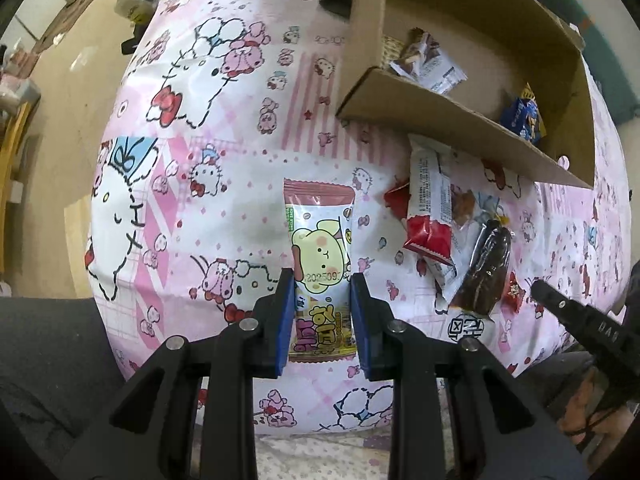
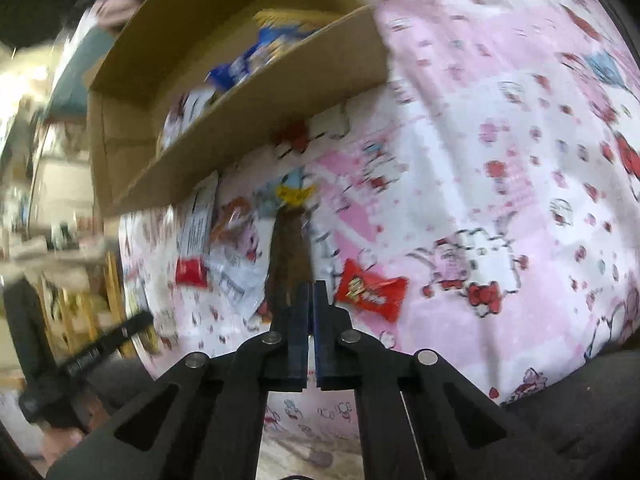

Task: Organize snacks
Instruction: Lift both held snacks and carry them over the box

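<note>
The left tool (image 1: 322,280) straddles a pink-and-white cartoon-bear snack packet (image 1: 320,248) lying flat on the pink cartoon-print cloth (image 1: 224,184) that covers the surface; its blue pads (image 1: 285,320) sit at the packet's two long sides, part-open, and whether they actually press it cannot be told. The packet lies out in the open cloth, well short of the brown cardboard box (image 1: 440,116). To its right, along the box's near wall, a loose heap: a long white-and-red wrapped bar (image 1: 430,204), a dark brown chocolate-coloured piece in clear wrap (image 1: 490,268) just beside it, and a small red candy wrapper (image 1: 514,291) at the heap's right edge. Inside the box rest a white-and-brown snack pouch (image 1: 430,62) at the left end and a blue-and-yellow packet (image 1: 524,114) against the near wall further right.

In the blurred right wrist view, the right tool (image 2: 311,284) hangs with its fingers drawn nearly together, only a thin slit between them and nothing seen in it, its tips at the near end of the dark brown piece (image 2: 290,248). The red candy wrapper (image 2: 370,290) lies just right of those tips on the cloth (image 2: 480,160), the box (image 2: 256,120) beyond at upper left
</note>
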The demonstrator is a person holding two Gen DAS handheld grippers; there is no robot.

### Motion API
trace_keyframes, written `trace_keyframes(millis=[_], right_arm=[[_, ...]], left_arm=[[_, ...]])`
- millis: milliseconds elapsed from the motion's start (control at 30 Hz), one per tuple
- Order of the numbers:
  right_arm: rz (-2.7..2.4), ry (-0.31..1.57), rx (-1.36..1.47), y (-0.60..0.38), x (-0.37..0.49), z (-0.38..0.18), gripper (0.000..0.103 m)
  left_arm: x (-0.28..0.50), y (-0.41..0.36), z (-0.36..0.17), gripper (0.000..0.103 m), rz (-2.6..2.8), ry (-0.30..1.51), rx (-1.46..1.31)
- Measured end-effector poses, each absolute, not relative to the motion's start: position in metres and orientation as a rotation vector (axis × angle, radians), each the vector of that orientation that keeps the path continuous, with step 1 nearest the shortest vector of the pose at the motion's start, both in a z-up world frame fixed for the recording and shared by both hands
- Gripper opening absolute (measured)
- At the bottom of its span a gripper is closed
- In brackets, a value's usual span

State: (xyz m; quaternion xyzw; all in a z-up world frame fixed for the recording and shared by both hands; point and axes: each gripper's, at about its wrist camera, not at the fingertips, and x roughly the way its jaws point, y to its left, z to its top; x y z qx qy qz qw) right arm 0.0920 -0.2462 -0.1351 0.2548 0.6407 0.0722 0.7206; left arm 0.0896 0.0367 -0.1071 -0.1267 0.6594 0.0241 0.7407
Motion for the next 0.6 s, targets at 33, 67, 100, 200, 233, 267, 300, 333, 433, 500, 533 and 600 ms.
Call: trace_keyframes(millis=[33, 67, 100, 200, 233, 267, 300, 333, 433, 500, 533, 600], right_arm=[[0.127, 1.414, 0.571, -0.251, 0.092, -0.134, 0.026], [0.128, 1.418, 0.579, -0.251, 0.093, -0.135, 0.046], [0.134, 1.417, 0.584, -0.251, 0.094, -0.135, 0.055], [0.117, 1.397, 0.527, -0.244, 0.098, -0.131, 0.062], [0.155, 1.415, 0.539, -0.239, 0.099, -0.133, 0.062], [0.204, 1.450, 0.551, -0.231, 0.100, -0.139, 0.062], [0.220, 1.475, 0.540, -0.225, 0.100, -0.143, 0.062], [0.234, 1.503, 0.499, -0.214, 0.099, -0.149, 0.061], [0.228, 1.544, 0.411, -0.195, 0.101, -0.160, 0.062], [0.181, 1.563, 0.338, -0.186, 0.105, -0.171, 0.062], [0.170, 1.563, 0.291, -0.180, 0.107, -0.177, 0.065], [0.184, 1.552, 0.233, -0.167, 0.107, -0.178, 0.082]], left_arm=[[0.089, 0.038, -0.107, 0.023, 0.057, 1.443, -0.286], [0.089, 0.039, -0.107, 0.023, 0.058, 1.443, -0.292], [0.089, 0.039, -0.106, 0.023, 0.057, 1.443, -0.298], [0.091, 0.037, -0.102, 0.023, 0.043, 1.434, -0.304], [0.091, 0.036, -0.101, 0.023, 0.037, 1.428, -0.303], [0.091, 0.034, -0.100, 0.023, 0.030, 1.424, -0.302], [0.092, 0.033, -0.099, 0.023, 0.027, 1.423, -0.302], [0.092, 0.032, -0.099, 0.023, 0.024, 1.423, -0.305], [0.093, 0.029, -0.101, 0.023, 0.020, 1.429, -0.309], [0.094, 0.027, -0.102, 0.023, 0.018, 1.430, -0.308], [0.094, 0.027, -0.102, 0.023, 0.017, 1.431, -0.305], [0.094, 0.027, -0.103, 0.023, 0.022, 1.431, -0.307]])
